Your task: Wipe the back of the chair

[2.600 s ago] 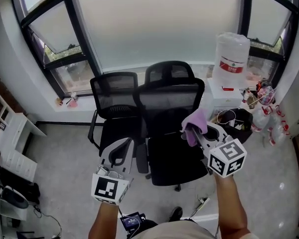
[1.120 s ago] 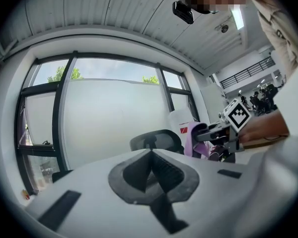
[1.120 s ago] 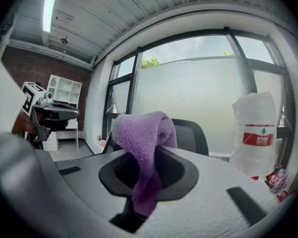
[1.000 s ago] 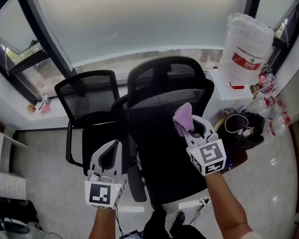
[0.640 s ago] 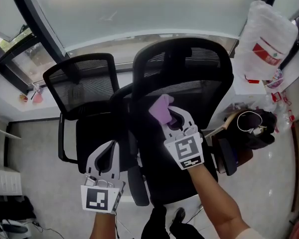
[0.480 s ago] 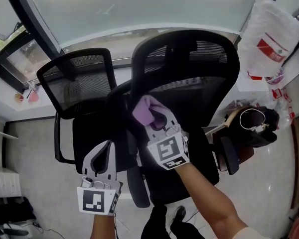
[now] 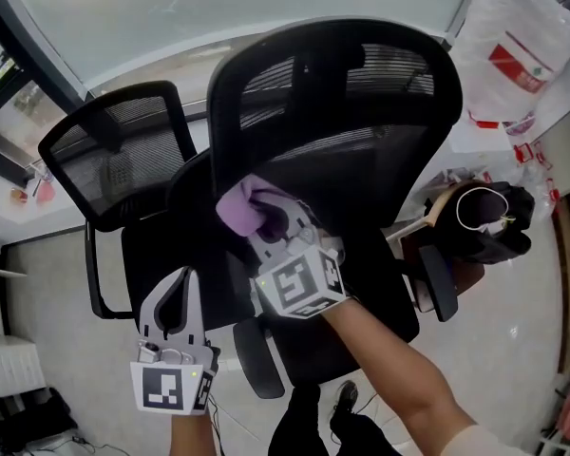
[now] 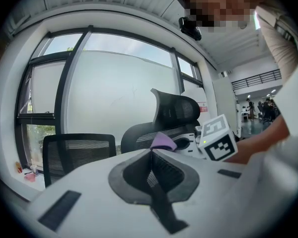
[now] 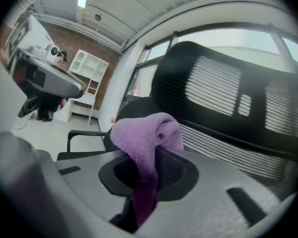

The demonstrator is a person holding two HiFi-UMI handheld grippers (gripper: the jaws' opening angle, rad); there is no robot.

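Office corner over a pale grey floor [image 7: 38,350], with a dark-framed frosted window [image 7: 123,8] across the far side. On the right, a large water bottle [image 7: 522,46] with a red label and a black bag [image 7: 484,221]; in the right gripper view, a white shelf unit [image 9: 87,68] against a brick wall. In the middle, a black mesh office chair [image 7: 361,112] with its tall back and headrest facing the camera; just left of it, a second, lower mesh chair [image 7: 114,160]. Right gripper [image 7: 261,218] reaching in from the near right, jaws clenched on a bunched purple cloth [image 7: 239,207], the cloth at the left edge of the tall chair's back, below the headrest; actual contact with the mesh hard to confirm. Left gripper [image 7: 176,283] low at the near left, apart from both chairs, jaws pressed together with nothing between them. Compared with half a second ago: cloth and right gripper shifted further left and nearer across the chair back, tall chair larger in view, left gripper still low at the near left
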